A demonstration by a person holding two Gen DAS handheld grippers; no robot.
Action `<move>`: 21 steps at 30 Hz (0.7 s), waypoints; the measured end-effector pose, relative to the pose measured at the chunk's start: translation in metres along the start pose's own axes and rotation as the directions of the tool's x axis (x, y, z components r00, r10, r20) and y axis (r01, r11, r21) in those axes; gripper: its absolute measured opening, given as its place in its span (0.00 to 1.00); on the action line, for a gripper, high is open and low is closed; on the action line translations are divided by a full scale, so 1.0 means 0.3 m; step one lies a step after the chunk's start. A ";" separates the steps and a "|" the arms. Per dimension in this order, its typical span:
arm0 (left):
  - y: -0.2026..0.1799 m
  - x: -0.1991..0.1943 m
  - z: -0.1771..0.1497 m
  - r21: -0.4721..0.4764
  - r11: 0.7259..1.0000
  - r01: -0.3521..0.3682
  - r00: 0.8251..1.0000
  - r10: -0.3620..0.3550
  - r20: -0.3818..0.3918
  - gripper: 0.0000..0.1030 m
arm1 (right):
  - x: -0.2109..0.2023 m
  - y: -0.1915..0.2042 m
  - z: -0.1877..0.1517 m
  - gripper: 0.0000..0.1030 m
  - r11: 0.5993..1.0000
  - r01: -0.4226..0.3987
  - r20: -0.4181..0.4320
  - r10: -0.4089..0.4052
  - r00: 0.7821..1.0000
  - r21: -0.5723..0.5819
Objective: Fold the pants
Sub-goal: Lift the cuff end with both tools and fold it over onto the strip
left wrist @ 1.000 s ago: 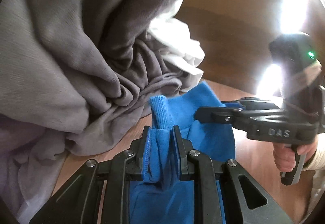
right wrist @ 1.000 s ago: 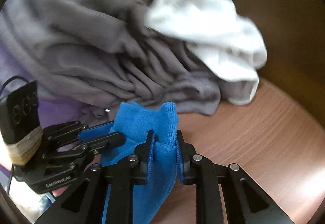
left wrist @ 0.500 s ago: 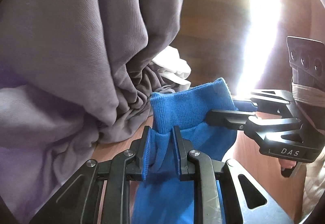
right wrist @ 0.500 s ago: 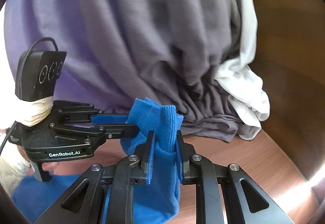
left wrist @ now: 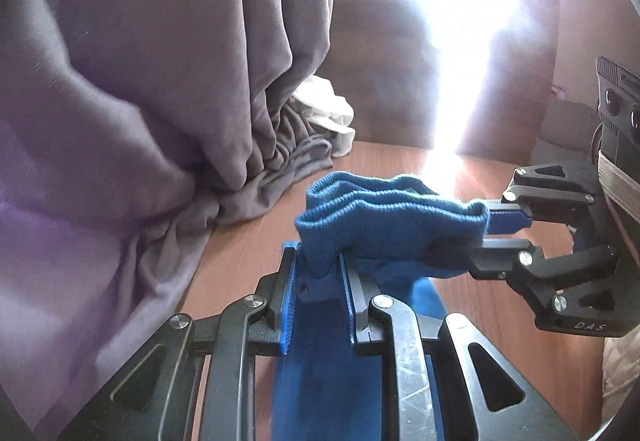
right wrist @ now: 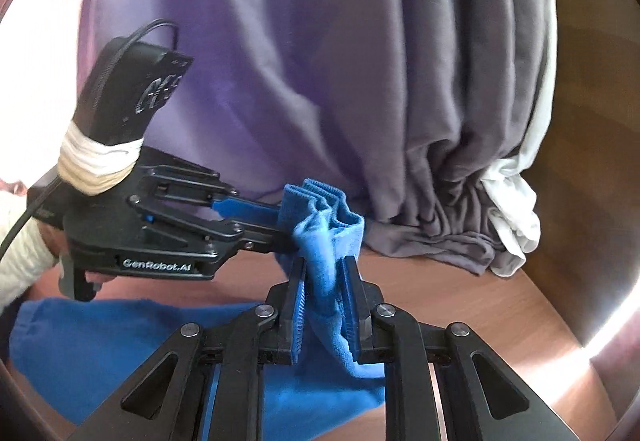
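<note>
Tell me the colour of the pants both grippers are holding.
Bright blue pants, with a ribbed edge; the right wrist view shows it best.

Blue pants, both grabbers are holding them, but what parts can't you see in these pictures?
1. The blue pants: in the left wrist view their lower part runs off the bottom edge, behind the left gripper.
2. In the right wrist view the right gripper covers the middle of the pants, so their full shape cannot be told.
3. Sun glare whitens the wall in the left wrist view.
4. The grey cloth hides everything behind it.
</note>
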State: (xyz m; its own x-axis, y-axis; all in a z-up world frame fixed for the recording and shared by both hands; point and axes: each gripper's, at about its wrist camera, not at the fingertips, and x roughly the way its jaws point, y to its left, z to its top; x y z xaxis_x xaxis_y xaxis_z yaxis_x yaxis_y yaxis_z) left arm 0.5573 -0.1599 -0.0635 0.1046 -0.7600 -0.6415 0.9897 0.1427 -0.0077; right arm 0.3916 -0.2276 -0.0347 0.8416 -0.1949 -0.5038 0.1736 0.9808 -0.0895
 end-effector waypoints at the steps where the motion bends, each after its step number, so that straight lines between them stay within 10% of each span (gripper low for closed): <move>1: 0.002 -0.012 -0.016 0.004 1.000 0.002 1.000 -0.002 -0.004 0.20 | 0.002 0.020 -0.006 0.16 1.000 -0.001 -0.007 0.001 1.000 -0.003; 21: -0.045 -0.145 -0.382 -0.002 1.000 -0.005 0.983 0.005 -0.185 0.09 | -0.007 0.372 -0.189 0.15 0.972 -0.147 -0.185 0.113 0.976 -0.185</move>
State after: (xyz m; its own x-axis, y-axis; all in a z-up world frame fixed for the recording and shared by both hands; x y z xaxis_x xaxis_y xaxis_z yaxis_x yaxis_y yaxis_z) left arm 0.5283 -0.0561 -0.1236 0.0894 -0.6290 -0.7723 0.9890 0.1479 -0.0060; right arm 0.3802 -0.1171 -0.0922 0.7465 -0.0775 -0.6608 -0.0500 0.9839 -0.1718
